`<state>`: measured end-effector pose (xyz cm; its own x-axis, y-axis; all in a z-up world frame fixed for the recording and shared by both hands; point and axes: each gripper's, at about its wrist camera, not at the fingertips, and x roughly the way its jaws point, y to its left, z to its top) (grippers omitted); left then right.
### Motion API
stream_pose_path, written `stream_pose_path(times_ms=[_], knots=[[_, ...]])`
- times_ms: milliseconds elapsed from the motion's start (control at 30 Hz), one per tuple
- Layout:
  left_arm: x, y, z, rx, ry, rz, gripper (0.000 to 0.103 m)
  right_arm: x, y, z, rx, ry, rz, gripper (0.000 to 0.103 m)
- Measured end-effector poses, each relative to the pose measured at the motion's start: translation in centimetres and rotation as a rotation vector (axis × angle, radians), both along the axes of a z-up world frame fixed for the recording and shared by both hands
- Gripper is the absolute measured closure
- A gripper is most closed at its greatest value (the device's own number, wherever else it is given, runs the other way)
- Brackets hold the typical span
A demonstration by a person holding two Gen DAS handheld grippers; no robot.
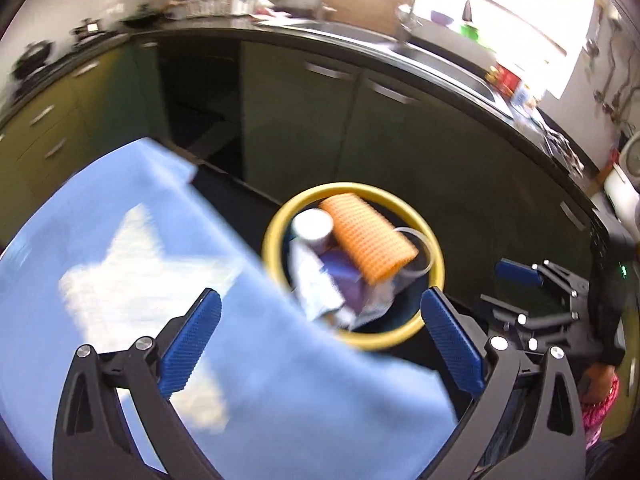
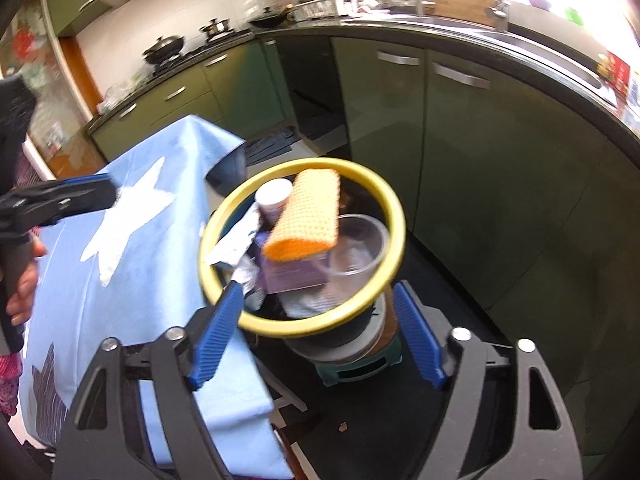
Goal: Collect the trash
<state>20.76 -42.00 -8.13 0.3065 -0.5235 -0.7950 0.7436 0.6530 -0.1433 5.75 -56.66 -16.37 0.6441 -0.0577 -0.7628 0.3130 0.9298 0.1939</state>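
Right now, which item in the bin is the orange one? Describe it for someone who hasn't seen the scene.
Beside the blue star-print tablecloth stands a yellow-rimmed bin. On top of its trash lies the orange waffle-textured cloth, folded, next to a white paper cup; it alone is orange and gridded.

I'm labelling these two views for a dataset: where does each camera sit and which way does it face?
Left wrist: on the left tool, looking down over the blue cloth to the yellow-rimmed bin; the open right tool shows.
Right wrist: on the right tool, above the bin; a hand with the left tool shows.
Shared: bin, orange sponge, cloth.
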Motion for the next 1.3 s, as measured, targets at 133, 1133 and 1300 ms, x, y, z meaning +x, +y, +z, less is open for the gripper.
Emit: stream_pose_path(times_ms=[133, 1133, 1300], knots=[[-2.4, 7.0, 1.0, -0.001, -0.082, 0.097, 0.005, 0.3, 2.8, 0.6, -0.035, -0.007, 0.049, 0.010], [-19.3, 36.3, 7.5, -0.094, -0.423, 0.732, 0.005, -4.7, 17.8, 8.3, -0.171, -0.229, 0.205, 0.006], [-20.1, 36.1, 7.5, -0.100, -0.418, 0.732, 0.005, -5.3, 18.6, 8.6, -0.181, -0.235, 0.212, 0.006]])
